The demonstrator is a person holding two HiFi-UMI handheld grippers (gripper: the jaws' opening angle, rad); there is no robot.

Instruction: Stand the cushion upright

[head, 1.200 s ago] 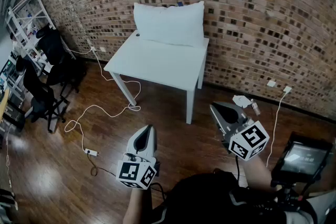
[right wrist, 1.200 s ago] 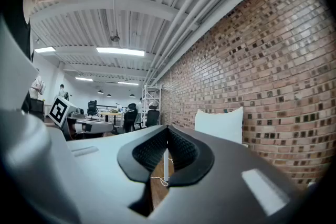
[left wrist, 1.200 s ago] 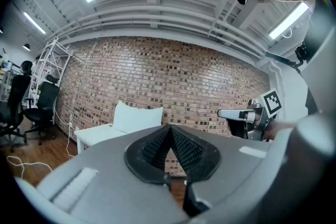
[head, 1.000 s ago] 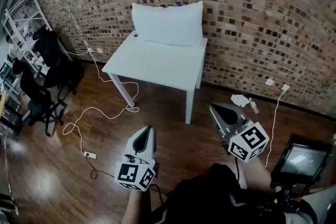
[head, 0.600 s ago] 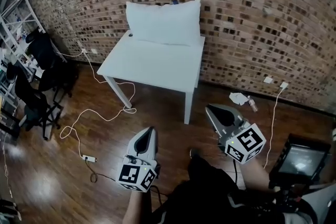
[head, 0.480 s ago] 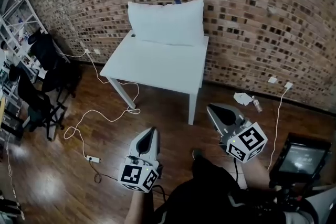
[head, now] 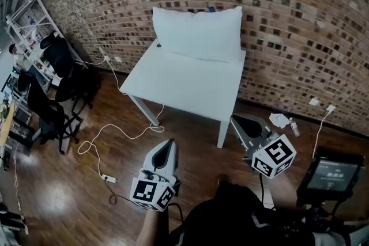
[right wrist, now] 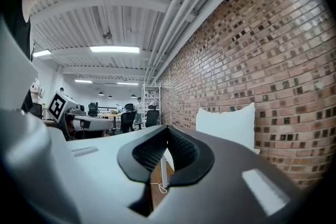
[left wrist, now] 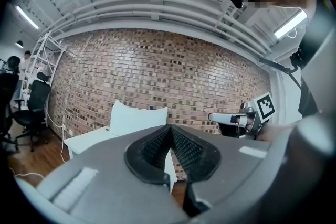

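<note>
A white cushion (head: 199,33) stands upright on the far edge of a white table (head: 184,86), leaning against the brick wall; it also shows in the left gripper view as the cushion (left wrist: 137,118) and in the right gripper view as the cushion (right wrist: 227,125). My left gripper (head: 169,144) is held over the wooden floor in front of the table, shut and holding nothing. My right gripper (head: 237,121) hangs near the table's front right leg, also shut and holding nothing. Both are well short of the cushion.
A brick wall (head: 300,20) runs behind the table. White cables (head: 109,135) and a power strip lie on the floor at left. Black office chairs (head: 49,106) and a shelf rack (head: 26,26) stand at far left. A screen device (head: 331,176) sits at lower right.
The table and cushion have grown larger and shifted right and down in the head view as I moved toward them. Both grippers stayed shut, carried forward, the right now near the table's front leg.
</note>
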